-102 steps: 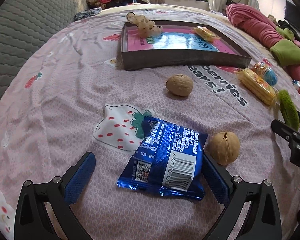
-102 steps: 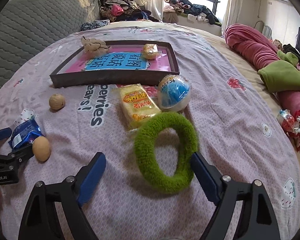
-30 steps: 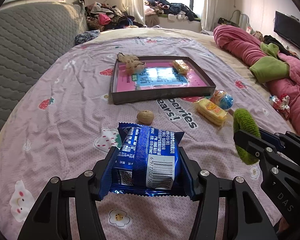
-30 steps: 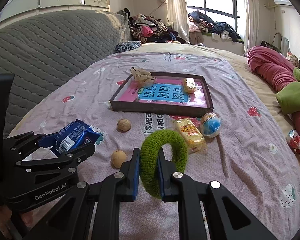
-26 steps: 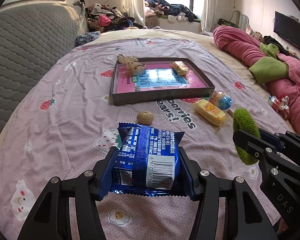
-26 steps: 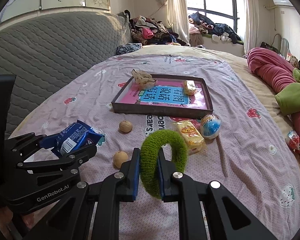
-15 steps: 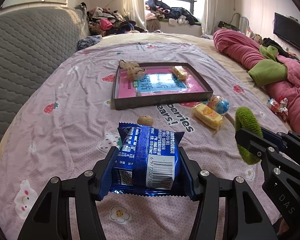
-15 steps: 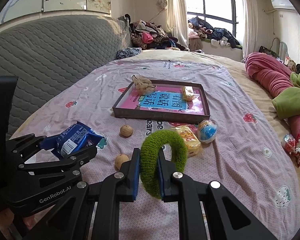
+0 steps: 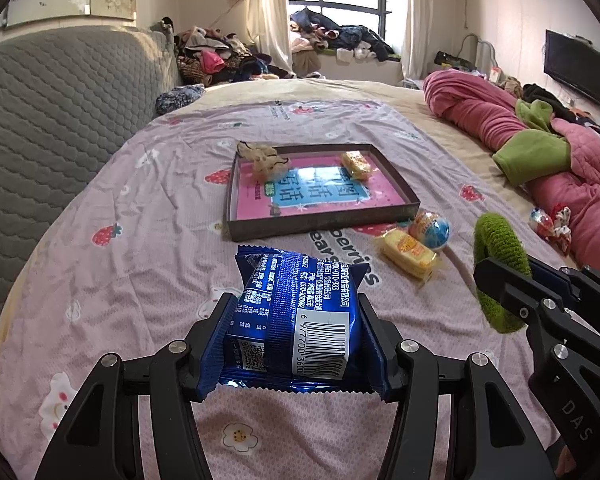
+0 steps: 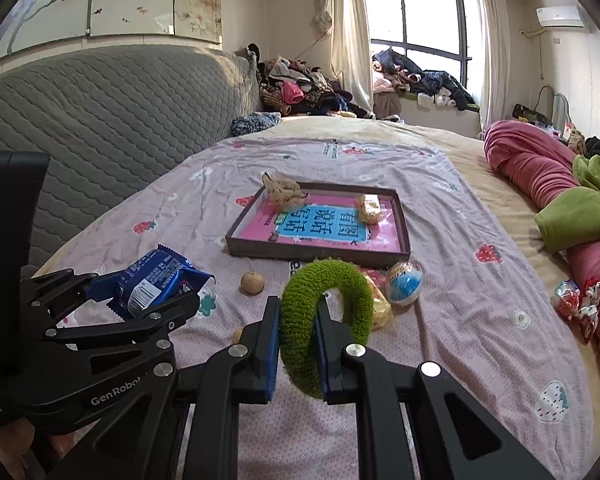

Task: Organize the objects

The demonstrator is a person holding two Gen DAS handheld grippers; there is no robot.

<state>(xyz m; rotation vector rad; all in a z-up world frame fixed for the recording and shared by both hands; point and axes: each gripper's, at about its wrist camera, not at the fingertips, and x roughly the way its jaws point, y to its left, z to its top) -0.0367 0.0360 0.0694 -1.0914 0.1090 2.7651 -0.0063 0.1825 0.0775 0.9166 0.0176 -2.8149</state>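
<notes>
My left gripper (image 9: 294, 344) is shut on a blue snack packet (image 9: 300, 312), held above the pink bedsheet. The same blue packet (image 10: 152, 280) shows at the left of the right wrist view. My right gripper (image 10: 298, 348) is shut on a fuzzy green ring (image 10: 324, 320), also lifted off the bed; the green ring (image 9: 498, 268) appears at the right of the left wrist view. Ahead lies a dark shallow tray (image 9: 236, 216) with a pink and blue book, a beige scrunchie (image 9: 264, 160) and a yellow wrapped snack (image 9: 356, 165) in it.
In front of the tray (image 10: 404, 216) lie a yellow biscuit pack (image 9: 408, 254), a blue and white egg-shaped toy (image 9: 432, 228) and two walnuts (image 10: 253, 282). A grey headboard (image 9: 60, 112) bounds the left. Pink and green bedding (image 9: 540, 152) and a wrapped candy (image 10: 576, 300) lie right.
Both grippers have risen with the packet and the ring still held, so the tray and loose items look farther below. Earlier still, both grippers stood open around these objects on the bed.
</notes>
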